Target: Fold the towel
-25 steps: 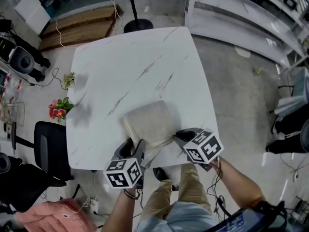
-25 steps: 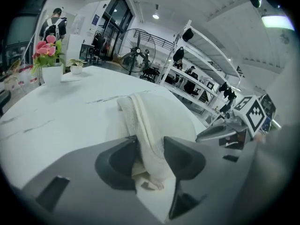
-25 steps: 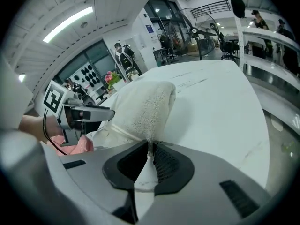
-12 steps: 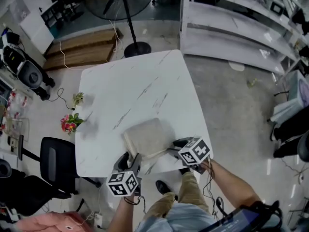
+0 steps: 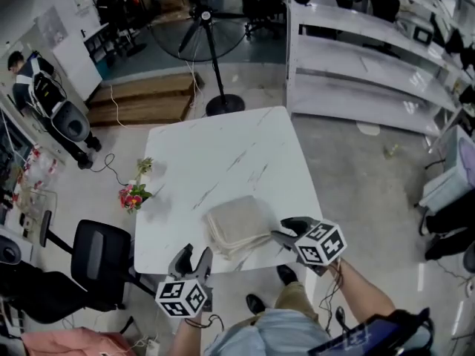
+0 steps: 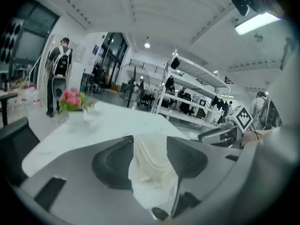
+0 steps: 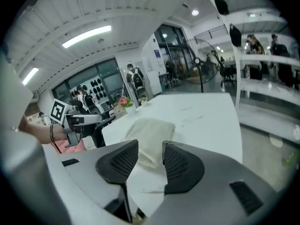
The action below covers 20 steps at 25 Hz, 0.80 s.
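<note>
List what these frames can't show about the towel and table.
Towel layer count: head view, too small.
Towel's near edge: left gripper view, behind the left hand-held gripper, whose jaws have just been opening, nothing between them.
Towel's near end: right gripper view, behind the right hand-held gripper, jaws likewise just opening, empty.
Table near-right corner: head view, under its marker cube.

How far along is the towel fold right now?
Done, by the look of it: the towel lies as a compact folded stack near the table's near edge. In hand: nothing; the left gripper and right gripper have jaws that have just been opening, with the towel only seen beyond the gaps, not pinched. Left: at most another fold or a tidy-up, if wanted.
</note>
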### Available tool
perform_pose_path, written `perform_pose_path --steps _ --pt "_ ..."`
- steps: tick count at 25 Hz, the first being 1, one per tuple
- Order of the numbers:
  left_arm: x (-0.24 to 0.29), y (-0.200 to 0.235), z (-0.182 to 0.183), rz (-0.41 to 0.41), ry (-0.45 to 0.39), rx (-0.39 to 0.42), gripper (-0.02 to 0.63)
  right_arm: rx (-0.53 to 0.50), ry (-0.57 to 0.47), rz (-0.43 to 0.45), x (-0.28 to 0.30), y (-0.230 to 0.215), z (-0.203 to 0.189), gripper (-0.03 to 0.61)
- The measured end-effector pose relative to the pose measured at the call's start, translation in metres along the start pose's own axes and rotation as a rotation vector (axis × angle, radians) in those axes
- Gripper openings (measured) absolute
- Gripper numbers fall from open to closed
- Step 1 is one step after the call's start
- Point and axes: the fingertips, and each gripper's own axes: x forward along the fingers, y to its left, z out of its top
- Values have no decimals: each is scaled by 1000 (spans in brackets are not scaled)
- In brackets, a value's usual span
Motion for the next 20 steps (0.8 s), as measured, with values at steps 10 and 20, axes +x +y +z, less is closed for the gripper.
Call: perform_pose_path --steps 10,20 --pt "-89 -89 264 2 -526 330 212 -378 -569 -120 -109 114 243 143" --pt "-109 -87 233 89 -595 283 96 -398 -735 -267 -114 148 236 15"
